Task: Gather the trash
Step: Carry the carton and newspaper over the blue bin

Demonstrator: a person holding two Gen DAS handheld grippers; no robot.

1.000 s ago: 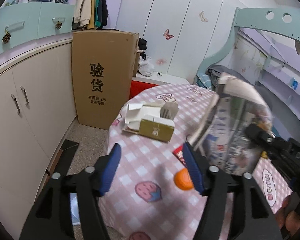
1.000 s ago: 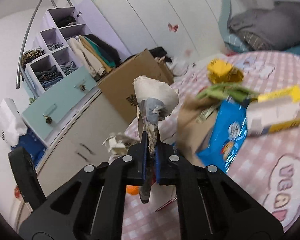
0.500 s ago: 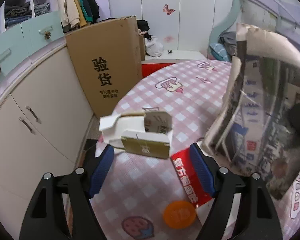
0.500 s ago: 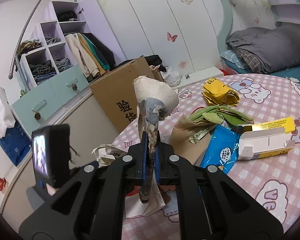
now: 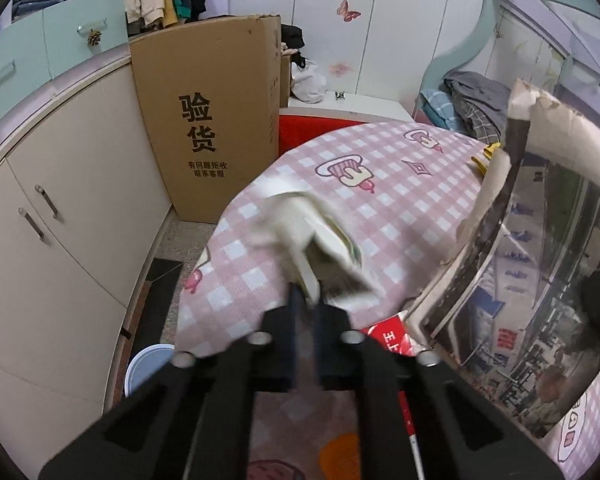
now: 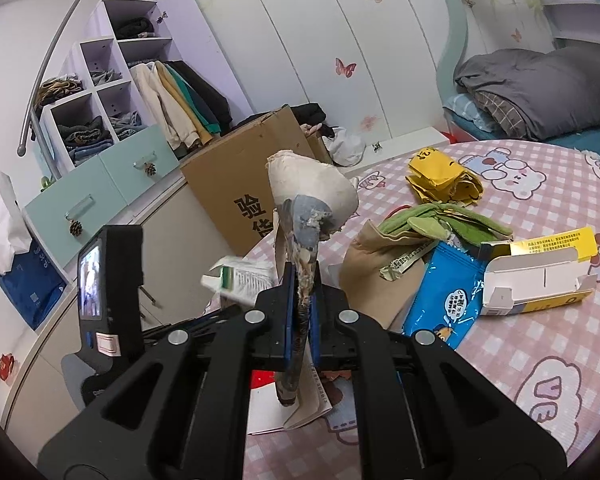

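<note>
L tongs (image 5: 305, 312) pressed together on a small white carton (image 5: 320, 236), blurred in the L wrist view; it sticks up fwd from the blue pads, over the pink-check tabletop (image 5: 400, 200). Same carton shows in the R wrist view at approx 9 o'clock of the R tongs, white w/ green print (image 6: 236, 278).

R tongs (image 6: 301, 300) pinching a folded newspaper/magazine wad (image 6: 308, 200); pale torn top edge stands upright above the pads, lower end hangs below them. In the L wrist view that paper fills the 3 o'clock side, printed pages curling (image 5: 540, 280).

Other trash on the tabletop, R wrist view: blue snack bag (image 6: 448, 300) at approx 3 o'clock of the R tongs, touching a brown paper bag (image 6: 372, 264) at 2 o'clock; green wrapper (image 6: 444, 220) lies on the brown bag; yellow crumpled bag (image 6: 440, 178) further back, apart from the rest; open yellow-white box (image 6: 540, 276) just beside the blue bag, on its 3 o'clock side. Red packet (image 5: 388, 338) lies under the L tongs, partly hidden; orange disc (image 5: 340, 456) near the bottom edge, blurred.

Off the tabletop: big cardboard box (image 5: 212, 120) w/ black characters at 11 o'clock in the L wrist view, against cream cabinets (image 5: 60, 220). Blue-white bucket (image 5: 148, 364) on the floor at 8 o'clock. Grey blanket on bed (image 6: 532, 88) at 2 o'clock in the R wrist view.
</note>
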